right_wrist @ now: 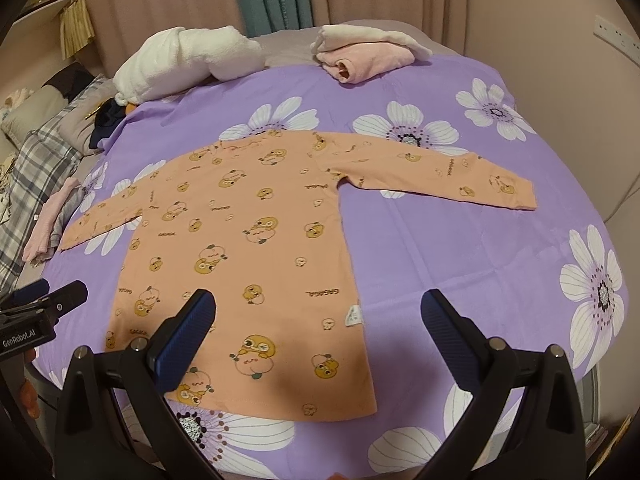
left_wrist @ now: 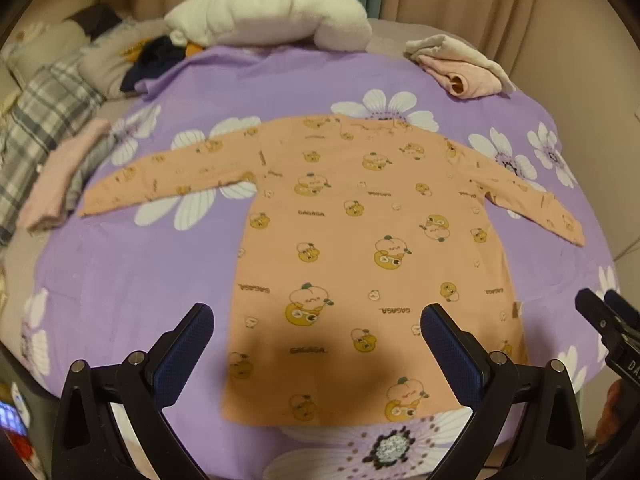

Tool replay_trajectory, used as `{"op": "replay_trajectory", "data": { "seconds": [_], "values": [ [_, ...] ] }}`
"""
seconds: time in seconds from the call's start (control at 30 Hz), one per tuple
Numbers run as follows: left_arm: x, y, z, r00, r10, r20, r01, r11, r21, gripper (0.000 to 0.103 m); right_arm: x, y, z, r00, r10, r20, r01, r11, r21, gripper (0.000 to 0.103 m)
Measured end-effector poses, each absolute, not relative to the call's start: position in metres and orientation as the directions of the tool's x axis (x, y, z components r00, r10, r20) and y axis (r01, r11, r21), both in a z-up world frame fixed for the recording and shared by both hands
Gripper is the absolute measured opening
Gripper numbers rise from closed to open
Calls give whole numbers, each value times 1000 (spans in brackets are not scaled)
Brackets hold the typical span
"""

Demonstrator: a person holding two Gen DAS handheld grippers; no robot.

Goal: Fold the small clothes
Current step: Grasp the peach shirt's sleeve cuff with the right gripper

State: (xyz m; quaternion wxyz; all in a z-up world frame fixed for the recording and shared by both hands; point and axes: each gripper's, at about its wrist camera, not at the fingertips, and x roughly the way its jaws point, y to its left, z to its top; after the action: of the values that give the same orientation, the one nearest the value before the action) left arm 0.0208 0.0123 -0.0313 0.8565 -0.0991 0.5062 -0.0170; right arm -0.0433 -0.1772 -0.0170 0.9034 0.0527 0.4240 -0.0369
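Observation:
An orange long-sleeved child's shirt (left_wrist: pixel 360 240) with cartoon prints lies flat and face up on a purple flowered sheet (left_wrist: pixel 120 280), both sleeves spread out sideways. It also shows in the right wrist view (right_wrist: pixel 248 248). My left gripper (left_wrist: pixel 316 332) is open and empty, held above the shirt's hem. My right gripper (right_wrist: pixel 318 316) is open and empty, held above the hem's right corner. In the left wrist view the right gripper (left_wrist: pixel 608 312) shows at the right edge. In the right wrist view the left gripper (right_wrist: pixel 48 296) shows at the left edge.
A folded pink and cream garment pile (left_wrist: pixel 460 64) lies at the sheet's far right corner. A white fluffy blanket (left_wrist: pixel 272 12) lies at the far edge. Folded pink and grey clothes (left_wrist: pixel 60 176) lie at the left, beside plaid bedding (left_wrist: pixel 40 120). Curtains hang behind.

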Motion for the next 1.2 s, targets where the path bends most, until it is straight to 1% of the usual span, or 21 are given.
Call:
{"op": "replay_trajectory", "data": {
  "seconds": [0.03, 0.13, 0.2, 0.3, 0.4, 0.43, 0.5, 0.57, 0.63, 0.7, 0.73, 0.8, 0.87, 0.93, 1.0, 1.1, 1.2],
  "values": [
    [22, 13, -35, 483, -126, -866, -66, 982, -179, 102, -43, -181, -19, 636, -25, -771, 122, 990, 68, 103],
    [29, 19, -44, 472, -191, -861, -70, 965, -252, 102, -40, -195, -24, 611, -7, -792, 157, 981, 112, 103],
    [36, 26, -53, 468, -264, -844, -85, 936, -340, 102, -37, -207, -29, 608, 38, -793, 173, 968, 180, 103],
    [44, 36, -63, 469, -329, -820, -106, 900, -422, 102, -34, -234, -40, 622, 105, -776, 208, 933, 293, 103],
    [53, 44, -71, 468, -358, -808, -120, 880, -459, 102, -31, -264, -52, 627, 152, -764, 282, 870, 404, 103],
    [56, 48, -75, 459, -370, -808, -126, 873, -471, 102, -30, -277, -57, 647, 166, -744, 298, 843, 448, 103],
    [63, 54, -82, 444, -436, -782, -145, 827, -543, 102, -29, -297, -63, 665, 152, -731, 339, 811, 477, 103],
    [68, 59, -87, 450, -467, -762, -160, 797, -583, 102, -24, -319, -73, 698, 145, -701, 368, 767, 525, 103],
    [72, 64, -90, 467, -472, -748, -166, 784, -598, 102, -18, -338, -84, 699, 106, -707, 419, 741, 525, 103],
    [76, 67, -90, 497, -493, -715, -161, 756, -634, 102, -12, -357, -95, 730, 105, -675, 413, 719, 559, 103],
    [79, 69, -92, 501, -499, -707, -164, 747, -644, 102, -9, -366, -102, 722, 102, -684, 438, 698, 566, 103],
    [83, 72, -96, 528, -520, -671, -164, 714, -681, 102, 2, -390, -115, 738, 145, -659, 438, 640, 632, 103],
    [86, 73, -97, 545, -507, -668, -170, 714, -680, 102, 9, -407, -125, 744, 151, -651, 461, 590, 663, 103],
    [94, 70, -100, 523, -486, -701, -164, 749, -642, 102, 18, -422, -133, 763, 153, -628, 464, 548, 696, 103],
    [101, 67, -104, 485, -476, -733, -159, 777, -610, 102, 28, -437, -139, 766, 131, -630, 488, 519, 701, 103],
    [105, 68, -112, 462, -496, -735, -161, 768, -620, 102, 41, -456, -144, 788, 95, -608, 492, 495, 716, 103],
    [108, 68, -116, 449, -490, -747, -169, 775, -610, 102, 53, -471, -145, 812, 65, -581, 492, 459, 740, 103]
  ]
}}
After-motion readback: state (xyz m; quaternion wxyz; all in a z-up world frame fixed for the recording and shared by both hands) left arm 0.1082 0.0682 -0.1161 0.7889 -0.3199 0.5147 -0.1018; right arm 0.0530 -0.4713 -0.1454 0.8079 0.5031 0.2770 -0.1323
